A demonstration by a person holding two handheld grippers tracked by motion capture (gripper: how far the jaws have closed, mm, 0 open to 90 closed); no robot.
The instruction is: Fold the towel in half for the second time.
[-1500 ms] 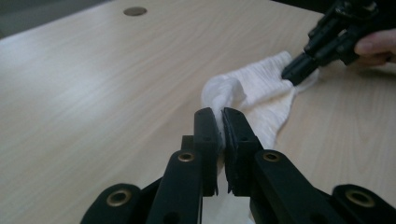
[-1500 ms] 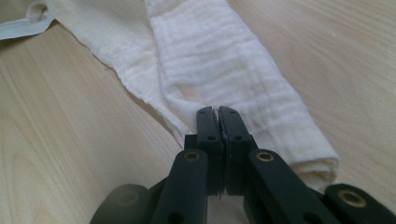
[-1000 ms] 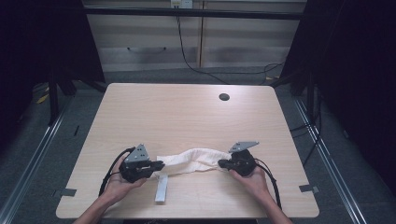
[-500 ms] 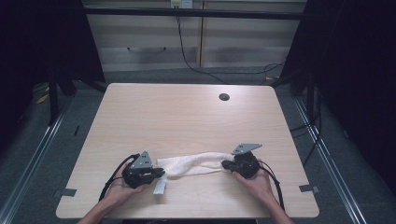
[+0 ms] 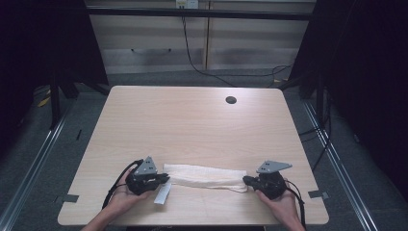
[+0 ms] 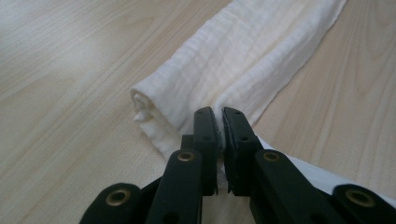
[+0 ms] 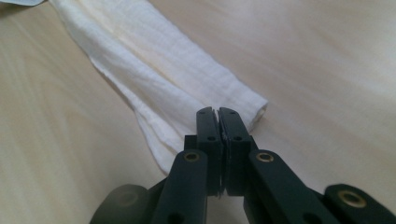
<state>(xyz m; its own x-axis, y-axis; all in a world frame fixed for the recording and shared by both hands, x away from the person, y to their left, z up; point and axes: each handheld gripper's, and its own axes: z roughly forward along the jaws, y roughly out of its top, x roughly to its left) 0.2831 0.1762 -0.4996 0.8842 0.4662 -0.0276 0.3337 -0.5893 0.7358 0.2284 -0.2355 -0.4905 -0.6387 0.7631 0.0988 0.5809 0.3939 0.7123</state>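
While we hold both ends of the white cloth [image 5: 204, 175], it lies as a long rolled strip along the near edge of the table [image 5: 192, 120], stretched between our two hands. Our left tool [image 5: 164, 179] has its jaws pressed together on a fold at the cloth's left end; in the left gripper view the fabric [image 6: 243, 65] runs away from the pinched jaws as a loose roll with a flat flap beside it. Our right tool [image 5: 246, 180] is likewise clamped tight on the right end, and the right gripper view shows only a thin edge of the cloth [image 7: 154, 79] caught between the jaws.

We judge that the main risk is the right end slipping free, because so little fabric is gripped there; further pulling outward could drag it out. Too much tension could also unroll the strip or twist it, since each tool pinches just one layer and not the whole roll. A small white tail [image 5: 162, 194] hangs loose by the left tool and might snag or trail.

Compared with a second ago, the cloth is now drawn out longer and straighter, where it had sagged in a bunched curve. Our right hand has moved outward towards the table's right side, while the left has hardly shifted.
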